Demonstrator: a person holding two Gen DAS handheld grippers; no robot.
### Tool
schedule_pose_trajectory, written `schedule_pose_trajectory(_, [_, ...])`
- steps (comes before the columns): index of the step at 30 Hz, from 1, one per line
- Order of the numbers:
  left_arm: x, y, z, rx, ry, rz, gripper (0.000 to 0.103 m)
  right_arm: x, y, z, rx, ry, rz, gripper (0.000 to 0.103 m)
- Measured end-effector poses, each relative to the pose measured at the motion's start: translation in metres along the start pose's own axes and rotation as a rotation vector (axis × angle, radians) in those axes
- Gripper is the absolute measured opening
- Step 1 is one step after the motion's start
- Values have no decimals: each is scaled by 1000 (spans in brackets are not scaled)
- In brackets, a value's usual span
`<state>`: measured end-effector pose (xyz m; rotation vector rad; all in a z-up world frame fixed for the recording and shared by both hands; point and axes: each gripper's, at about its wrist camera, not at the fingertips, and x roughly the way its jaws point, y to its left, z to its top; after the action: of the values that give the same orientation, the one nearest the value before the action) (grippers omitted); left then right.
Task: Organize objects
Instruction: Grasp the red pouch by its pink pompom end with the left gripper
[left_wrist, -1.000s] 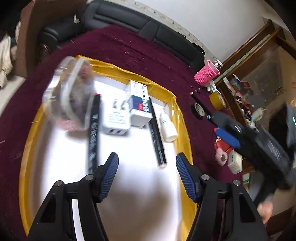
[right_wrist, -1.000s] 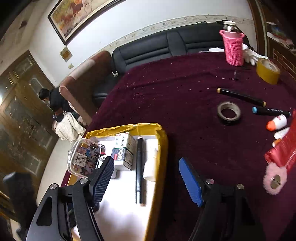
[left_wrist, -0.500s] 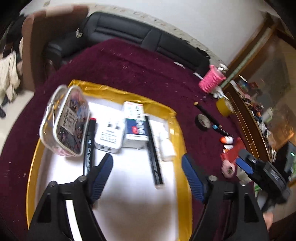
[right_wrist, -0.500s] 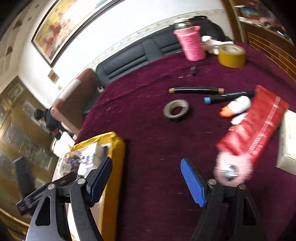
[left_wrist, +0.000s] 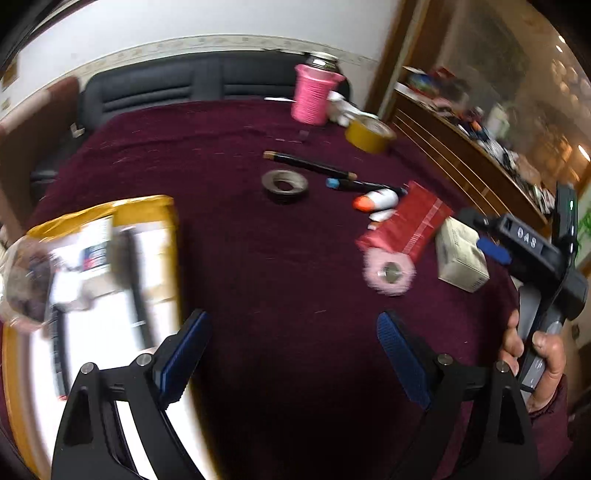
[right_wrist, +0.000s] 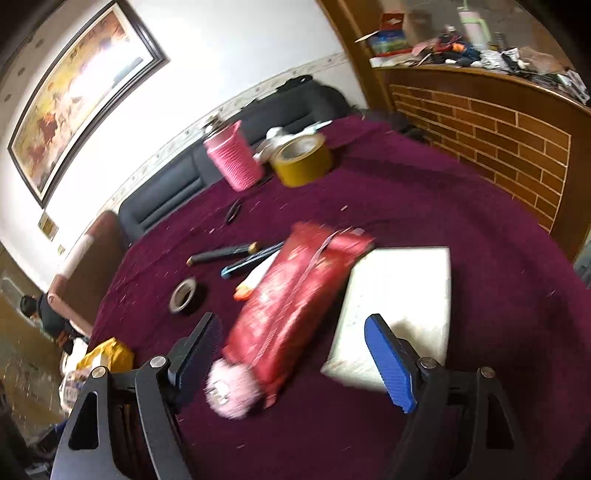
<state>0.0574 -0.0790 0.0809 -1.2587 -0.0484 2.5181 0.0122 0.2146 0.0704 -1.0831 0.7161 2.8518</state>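
Observation:
My left gripper (left_wrist: 291, 354) is open and empty over the maroon cloth, right of the yellow-rimmed white tray (left_wrist: 162, 221), which holds a clear pouch (left_wrist: 26, 284), a black pen (left_wrist: 133, 280) and a small box (left_wrist: 96, 247). My right gripper (right_wrist: 291, 354) is open and empty, just above a red packet (right_wrist: 295, 302), a pink puff (right_wrist: 231, 391) and a white box (right_wrist: 402, 299). These also show in the left wrist view: the red packet (left_wrist: 410, 221), the pink puff (left_wrist: 389, 271), the white box (left_wrist: 461, 254). The right gripper's body (left_wrist: 532, 254) shows at far right.
On the cloth lie a black tape ring (left_wrist: 285, 184), a black pen (left_wrist: 310, 166), a blue-capped marker (left_wrist: 354, 184), an orange-capped tube (left_wrist: 375, 201), a yellow tape roll (left_wrist: 369, 134) and a pink cup (left_wrist: 314, 94). A wooden cabinet (right_wrist: 498, 129) borders the right.
Both grippers swung right, away from the tray. The left now looks over the loose items on the cloth. The right has come close above the red packet and white box.

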Motion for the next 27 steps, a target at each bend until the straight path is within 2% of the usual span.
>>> schedule_pose_trajectory(7, [55, -71, 18, 197, 13, 115, 90, -10, -43, 21, 32, -89, -15, 85])
schedule_pose_trajectory(12, [88, -94, 25, 260, 31, 127, 90, -13, -73, 25, 55, -123, -30, 86])
schedule_pose_trajectory(14, [98, -99, 24, 275, 39, 141, 90, -7, -84, 24, 86, -97, -20, 87])
schedule_pose_trajectory(17, [112, -109, 21, 309, 41, 161, 90, 1, -93, 26, 134, -39, 39, 86])
schedule_pose_trajectory(22, [127, -121, 15, 347, 50, 147, 90, -3, -86, 25, 106, -50, 41, 87])
schedule_pose_trajectory(23, [128, -123, 15, 354, 48, 140, 86, -2, -87, 25, 104, -48, 40, 87])
schedule_pose_trajectory(24, [127, -123, 15, 355, 48, 126, 69, -1, -87, 24, 106, -45, 40, 87])
schedule_pose_trajectory(26, [125, -122, 16, 334, 54, 97, 42, 1, -90, 24, 114, -37, 33, 88])
schedule_pose_trajectory(27, [122, -121, 16, 324, 50, 108, 42, 1, -92, 23, 120, -35, 27, 88])
